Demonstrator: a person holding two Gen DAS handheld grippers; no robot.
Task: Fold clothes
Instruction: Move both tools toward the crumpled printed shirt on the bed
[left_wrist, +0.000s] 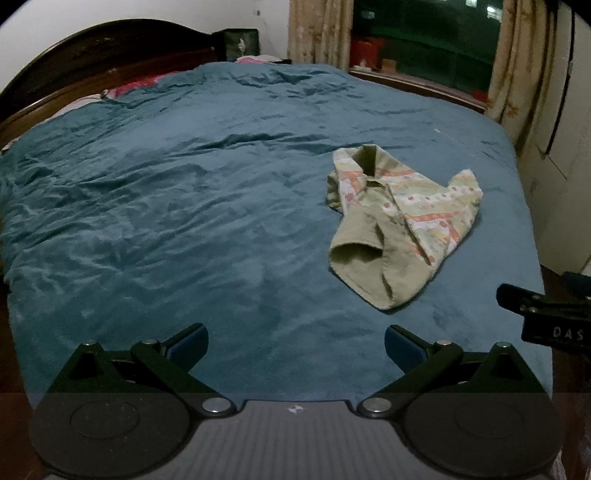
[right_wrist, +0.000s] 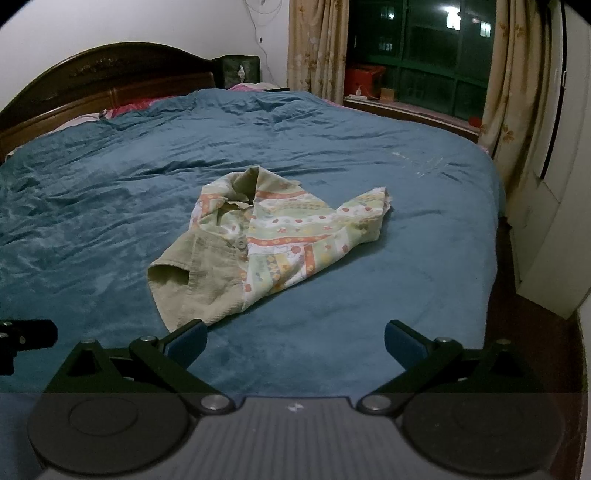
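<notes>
Lying rumpled on the wrinkled teal plush bedspread, toward the bed's right edge and nearer its foot than the dark wooden headboard, a small collared shirt of olive corduroy and floral-striped patchwork cotton is seen. The left gripper is held above the foot edge with jaws spread wide and nothing between them. The right gripper is likewise spread and empty, the shirt's olive hem lying just beyond its left fingertip.

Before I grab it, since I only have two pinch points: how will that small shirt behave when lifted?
The shirt will probably flop: it already lies rumpled, with soft creases. It looks light, since the blanket barely dents under it. The olive sleeve nearest the right gripper would likely dangle.
</notes>
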